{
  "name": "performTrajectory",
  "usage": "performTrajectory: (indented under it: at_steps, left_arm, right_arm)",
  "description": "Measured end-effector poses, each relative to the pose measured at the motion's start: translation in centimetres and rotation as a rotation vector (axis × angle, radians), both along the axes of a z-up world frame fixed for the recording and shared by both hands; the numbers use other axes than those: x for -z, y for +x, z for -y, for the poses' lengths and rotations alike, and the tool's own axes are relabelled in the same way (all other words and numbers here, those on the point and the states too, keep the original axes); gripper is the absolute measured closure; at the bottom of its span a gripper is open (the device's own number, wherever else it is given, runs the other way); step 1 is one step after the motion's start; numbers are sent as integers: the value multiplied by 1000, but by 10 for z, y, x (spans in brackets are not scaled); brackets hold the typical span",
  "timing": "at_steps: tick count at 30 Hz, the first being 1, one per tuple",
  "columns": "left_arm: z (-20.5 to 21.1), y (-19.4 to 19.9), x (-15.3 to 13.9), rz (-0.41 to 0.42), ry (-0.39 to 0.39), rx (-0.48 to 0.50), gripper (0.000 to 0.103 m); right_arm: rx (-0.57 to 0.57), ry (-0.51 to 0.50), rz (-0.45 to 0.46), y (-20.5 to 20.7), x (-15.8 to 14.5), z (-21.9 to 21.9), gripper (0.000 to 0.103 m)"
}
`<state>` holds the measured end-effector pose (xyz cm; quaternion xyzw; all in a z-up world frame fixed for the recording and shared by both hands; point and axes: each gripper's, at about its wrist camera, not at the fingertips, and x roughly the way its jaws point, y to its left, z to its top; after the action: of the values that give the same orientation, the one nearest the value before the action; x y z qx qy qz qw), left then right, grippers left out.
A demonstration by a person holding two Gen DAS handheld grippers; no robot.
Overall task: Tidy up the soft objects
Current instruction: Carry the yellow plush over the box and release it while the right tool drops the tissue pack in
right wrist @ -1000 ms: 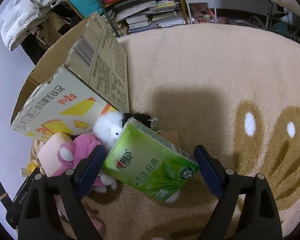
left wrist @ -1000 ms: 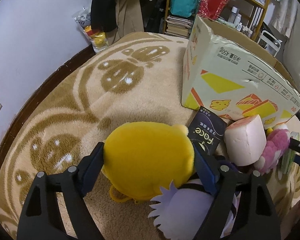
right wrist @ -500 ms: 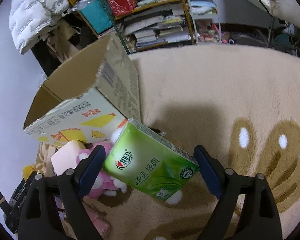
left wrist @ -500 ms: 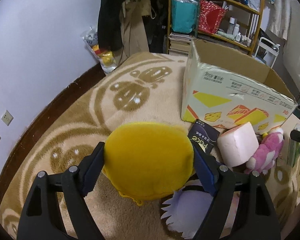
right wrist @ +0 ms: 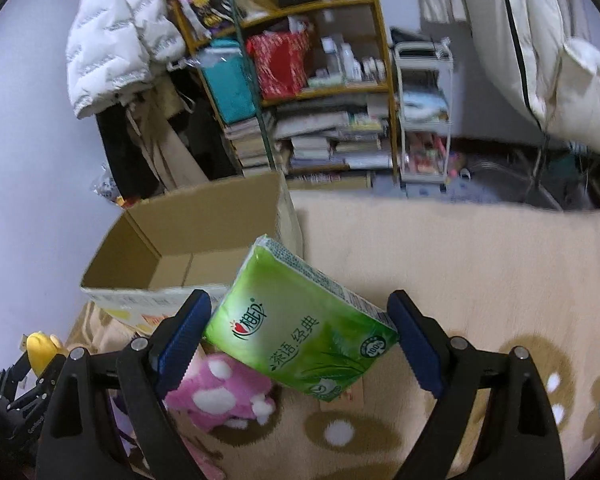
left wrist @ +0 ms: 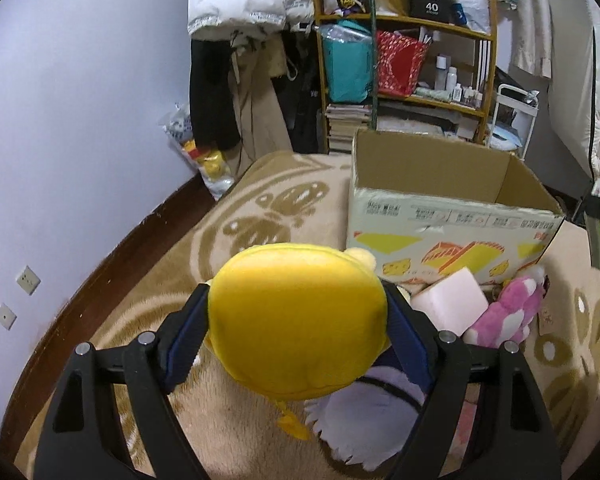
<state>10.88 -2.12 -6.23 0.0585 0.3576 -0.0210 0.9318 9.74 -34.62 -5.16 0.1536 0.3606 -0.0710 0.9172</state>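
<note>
A round, smooth yellow plush toy (left wrist: 296, 320) is squeezed between the blue pads of the left gripper (left wrist: 298, 330), above the shaggy beige carpet (left wrist: 228, 248). A glossy green tissue pack (right wrist: 300, 320), tilted, is clamped by the right gripper (right wrist: 300, 336). A fuzzy pink plush (right wrist: 220, 392) lies below, beside the open cardboard box (right wrist: 188, 240).

Two wrist fisheyes look forward along their fingers, raised above the rug (left wrist: 148, 280) and tilted down toward the open box (left wrist: 448, 216), with the shelf (left wrist: 404, 24) behind. The left view faces the box's printed front from close by; the right view looks from the box's (right wrist: 188, 248) other side. Both share box, shelf (right wrist: 320, 92) and pink plush (left wrist: 504, 312) (right wrist: 220, 388).
</note>
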Motion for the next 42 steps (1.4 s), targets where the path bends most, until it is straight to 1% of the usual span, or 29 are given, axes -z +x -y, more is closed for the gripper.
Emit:
performTrajectory:
  at_steps: [4,12,14,17,23,28,32,34,36,38,42]
  left_arm:
    - [2,9,-6,12,-5,2,21]
    - [20,32,-34,75,-20,37,21]
    - [24,39,-41,92,-16,47,21]
    - [31,52,-53,113,-36,67,21]
    - [47,68,-66,137,-11,111,21]
    - [65,83,-63,125,15,146,21]
    - [77,93,-58,109,24,170,21]
    - [83,97,-56,101,31,180,20]
    - [86,101,-53,89,32,186,20]
    - [88,106,-48,58,20,187,20]
    - [89,115,-42,5,-29,200,20]
  right_arm:
    - [-25,-46,42,8,-20,-8,9]
    - [-67,-102,86,41,-46,-17,9]
    - [-68,-121,92,46,-50,-18,9]
    - [-72,-148,97,53,-55,-20,9]
    - [-73,-233,96,67,-59,-25,9]
    - [-67,-255,96,75,-56,-27,9]
    - [-61,-219,90,81,-52,-26,9]
    - [-64,-175,87,85,-50,-24,9]
    - [-64,-167,77,88,-47,-25,9]
    - [-67,-181,71,89,-44,-28,9]
    - [-84,-198,51,93,-37,-33,9]
